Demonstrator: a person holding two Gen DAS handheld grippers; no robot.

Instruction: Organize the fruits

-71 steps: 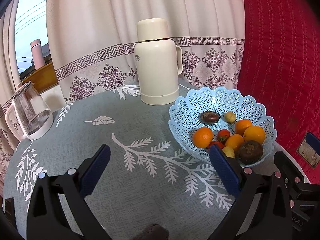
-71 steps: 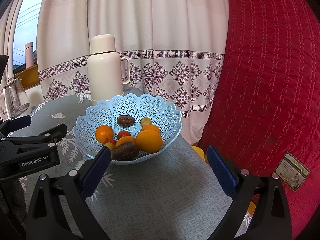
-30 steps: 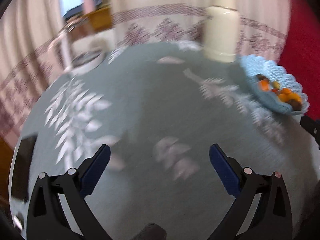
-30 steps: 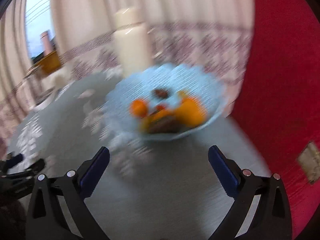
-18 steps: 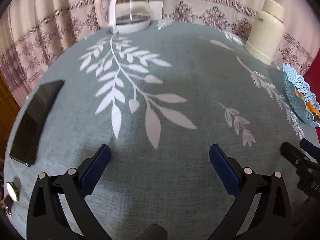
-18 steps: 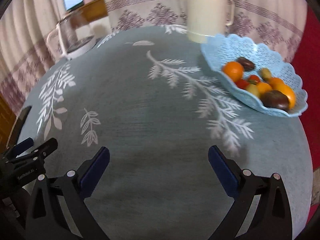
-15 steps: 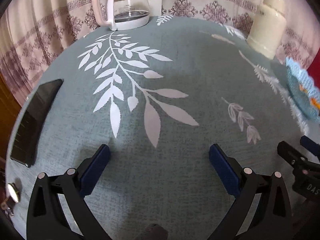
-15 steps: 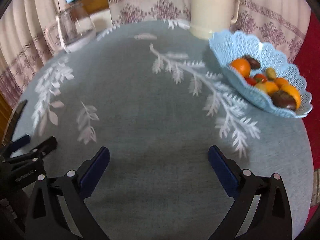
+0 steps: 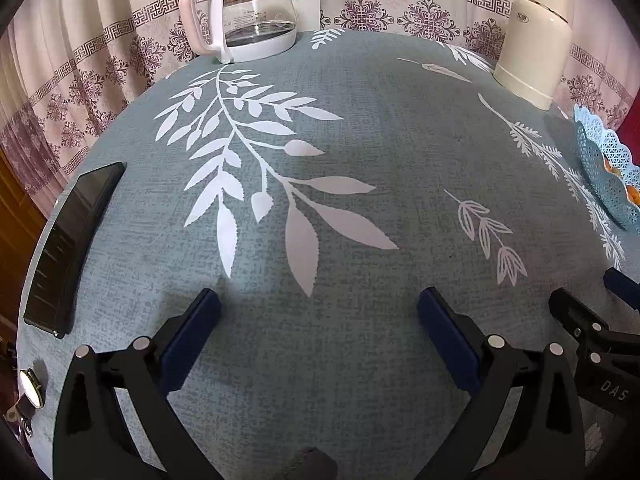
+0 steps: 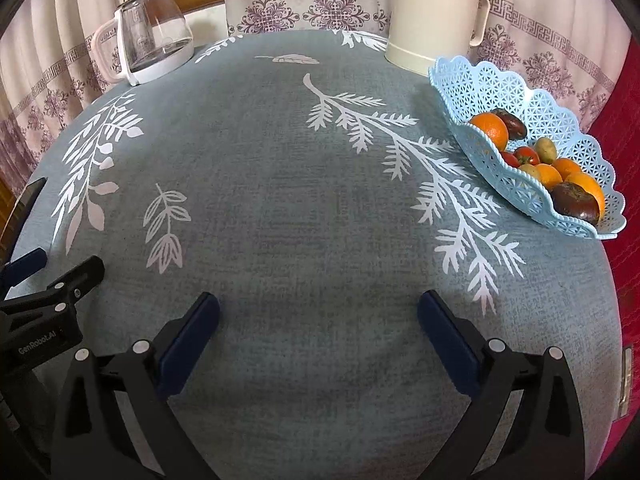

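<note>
The fruits (image 10: 536, 160), oranges, small red ones and dark ones, are being held heaped in the pale blue lattice basket (image 10: 520, 92) at the table's (image 10: 300, 200) right edge. Nothing loose is being seen; sorting looks finished. Both the left gripper (image 9: 318, 312) and right gripper (image 10: 318, 312) are being kept spread, empty.
</note>
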